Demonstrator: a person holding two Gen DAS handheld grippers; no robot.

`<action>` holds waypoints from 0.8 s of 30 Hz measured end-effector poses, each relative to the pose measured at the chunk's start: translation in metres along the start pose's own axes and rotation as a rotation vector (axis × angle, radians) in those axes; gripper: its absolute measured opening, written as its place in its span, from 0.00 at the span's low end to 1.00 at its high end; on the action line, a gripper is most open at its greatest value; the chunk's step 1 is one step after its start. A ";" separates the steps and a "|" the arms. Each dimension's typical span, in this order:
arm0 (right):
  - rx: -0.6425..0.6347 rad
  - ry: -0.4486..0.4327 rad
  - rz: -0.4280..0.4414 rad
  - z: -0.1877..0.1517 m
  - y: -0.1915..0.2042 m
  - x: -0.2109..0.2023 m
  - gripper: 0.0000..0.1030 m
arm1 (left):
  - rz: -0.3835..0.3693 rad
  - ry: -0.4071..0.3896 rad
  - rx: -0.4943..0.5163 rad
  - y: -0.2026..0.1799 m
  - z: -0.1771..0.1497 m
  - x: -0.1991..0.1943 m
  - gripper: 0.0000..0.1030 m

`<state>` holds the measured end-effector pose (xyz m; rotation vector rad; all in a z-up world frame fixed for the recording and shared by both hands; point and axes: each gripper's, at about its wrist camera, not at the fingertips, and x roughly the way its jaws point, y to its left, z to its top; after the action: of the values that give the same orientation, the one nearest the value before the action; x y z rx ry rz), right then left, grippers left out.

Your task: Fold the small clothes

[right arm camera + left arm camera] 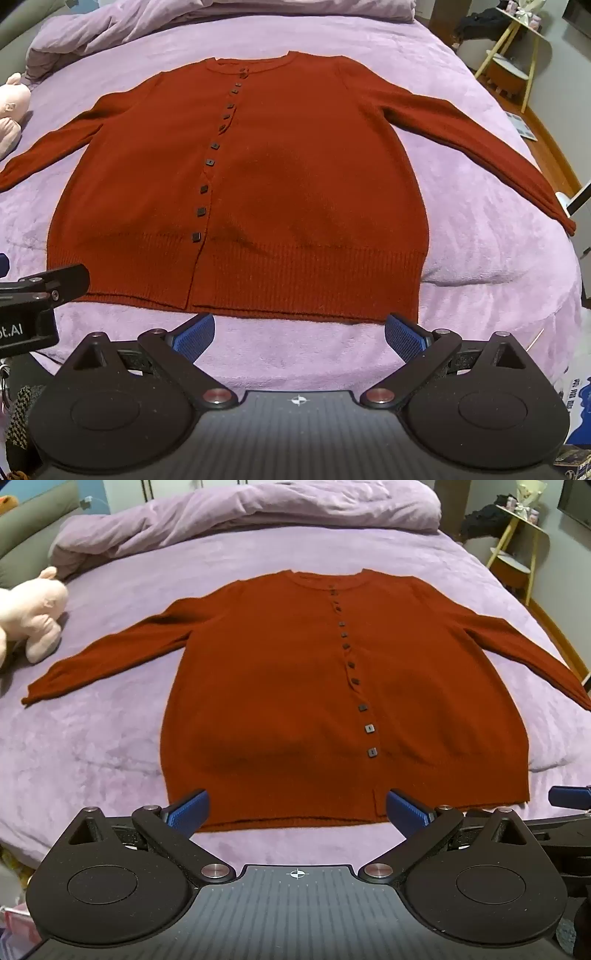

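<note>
A rust-red buttoned cardigan (295, 686) lies flat and face up on a purple bed cover (92, 738), both sleeves spread out to the sides, hem toward me. My left gripper (297, 808) hovers over the hem's near edge, its blue pads wide apart and nothing between them. In the right wrist view the same cardigan (295, 166) fills the middle. My right gripper (299, 330) is just short of the hem, open and empty. One blue finger of the right gripper (569, 797) shows at the left view's right edge. The left gripper's black body (44, 284) shows at the right view's left edge.
A pink plush toy (33, 616) lies on the bed left of the cardigan's sleeve. A bunched purple duvet (240, 513) lies along the far side. A yellow-legged side table (517, 542) stands off the bed at the far right. The bed's right edge drops to a wooden floor (554, 155).
</note>
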<state>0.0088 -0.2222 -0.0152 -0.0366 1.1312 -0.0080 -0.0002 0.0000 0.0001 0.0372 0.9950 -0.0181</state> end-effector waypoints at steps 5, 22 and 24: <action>0.000 -0.006 -0.004 -0.002 0.002 -0.001 0.96 | 0.009 0.000 -0.004 0.000 -0.002 -0.001 1.00; -0.004 -0.009 0.003 -0.003 0.002 0.000 0.96 | -0.005 0.025 -0.015 0.000 -0.002 0.004 1.00; -0.005 -0.012 0.001 -0.003 0.002 -0.001 0.96 | -0.004 0.028 -0.016 0.000 -0.003 0.004 1.00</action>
<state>0.0057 -0.2201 -0.0161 -0.0406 1.1192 -0.0034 -0.0002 0.0001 -0.0048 0.0209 1.0227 -0.0134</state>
